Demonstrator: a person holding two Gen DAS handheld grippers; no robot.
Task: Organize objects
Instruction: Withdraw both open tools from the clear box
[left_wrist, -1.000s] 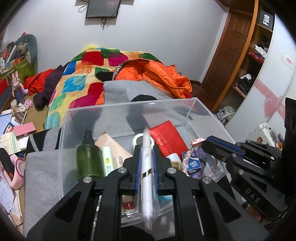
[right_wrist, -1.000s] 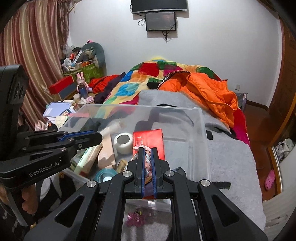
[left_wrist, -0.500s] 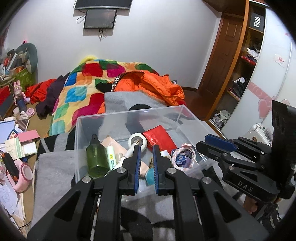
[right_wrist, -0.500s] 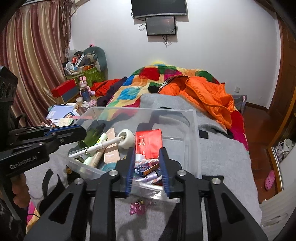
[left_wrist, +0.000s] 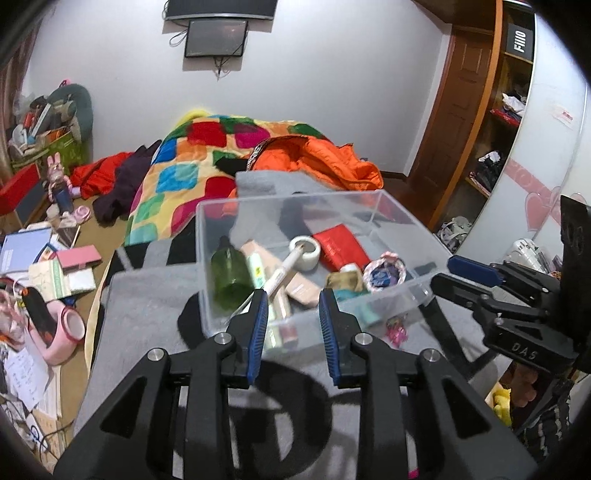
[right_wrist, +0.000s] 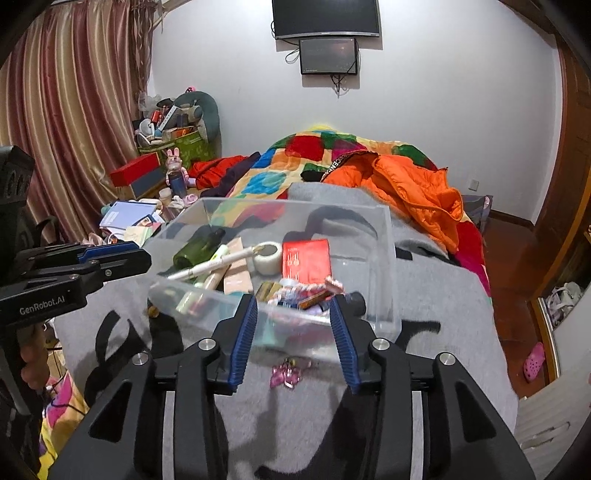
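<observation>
A clear plastic box (left_wrist: 295, 197) (right_wrist: 295, 203) stands on a grey blanket (right_wrist: 443, 314). In it lie a green bottle (left_wrist: 229, 273), a white pen (left_wrist: 284, 271), a tape roll (left_wrist: 306, 251), a red packet (left_wrist: 340, 245) and a pink-and-white scrunchie (left_wrist: 384, 271). My left gripper (left_wrist: 291, 321) hovers just short of the box's near wall, jaws opening with nothing between them. At the box's other near corner, my right gripper (right_wrist: 291, 332) is likewise opening and holds nothing. A small pink clip (right_wrist: 286, 371) lies on the blanket just below it.
Beyond the box, a patchwork quilt (left_wrist: 192, 162) and an orange jacket (right_wrist: 413, 184) are heaped on the bed. Books, boxes and a pink toy clutter the floor (left_wrist: 55, 266) at left. A wooden door (left_wrist: 465, 110) and shelves are at right.
The left gripper let go of the white pen, which now lies in the box. The right gripper released the scrunchie bundle there. Both grippers opened and drew back from the box.
</observation>
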